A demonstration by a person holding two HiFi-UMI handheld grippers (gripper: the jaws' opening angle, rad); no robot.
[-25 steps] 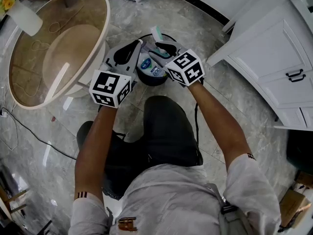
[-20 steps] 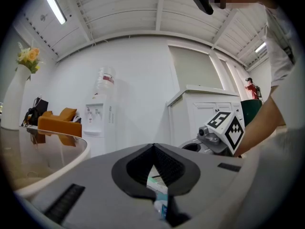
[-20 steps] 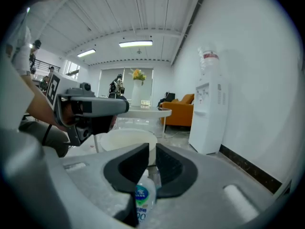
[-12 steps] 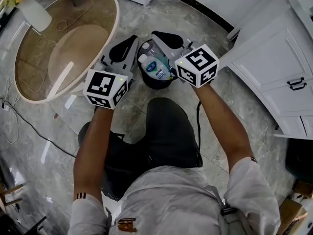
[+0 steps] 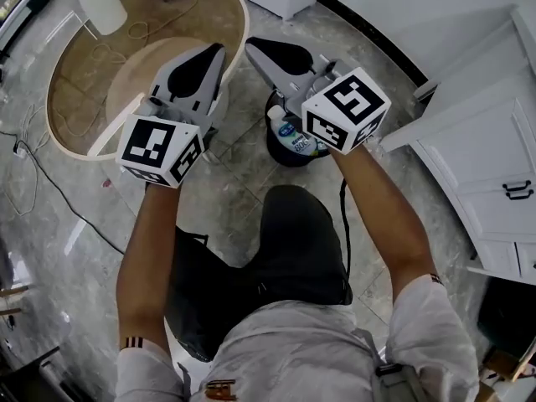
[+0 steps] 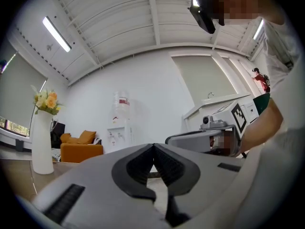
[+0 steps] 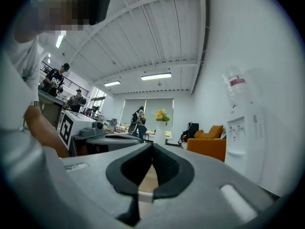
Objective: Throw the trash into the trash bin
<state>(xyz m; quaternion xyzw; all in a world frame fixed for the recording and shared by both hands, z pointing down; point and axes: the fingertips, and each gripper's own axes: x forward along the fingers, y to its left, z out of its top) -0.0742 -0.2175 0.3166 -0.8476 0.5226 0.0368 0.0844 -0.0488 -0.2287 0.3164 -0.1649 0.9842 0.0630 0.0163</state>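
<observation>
A black trash bin (image 5: 283, 152) stands on the marble floor in front of the person's knees. In it lies a clear plastic bottle (image 5: 295, 137) with a blue label. Both grippers are raised above the floor and point level, away from the bin. My left gripper (image 5: 219, 48) (image 6: 153, 146) hangs over the round table's edge, jaws together and empty. To its right, my right gripper (image 5: 249, 47) (image 7: 152, 146) is above and beyond the bin, shut on nothing. Each gripper view shows only the room ahead.
A round glass table (image 5: 75, 132) with a white vase (image 5: 99, 2) stands at the left. White cabinets (image 5: 490, 141) line the right. A cable (image 5: 50, 182) runs across the floor. The gripper views show an orange sofa (image 6: 81, 149), a water dispenser (image 7: 243, 128) and people far off.
Both grippers have lifted up and away from the bin. The right jaws, open over the bin a second ago, have closed. The bottle stays in the bin.
</observation>
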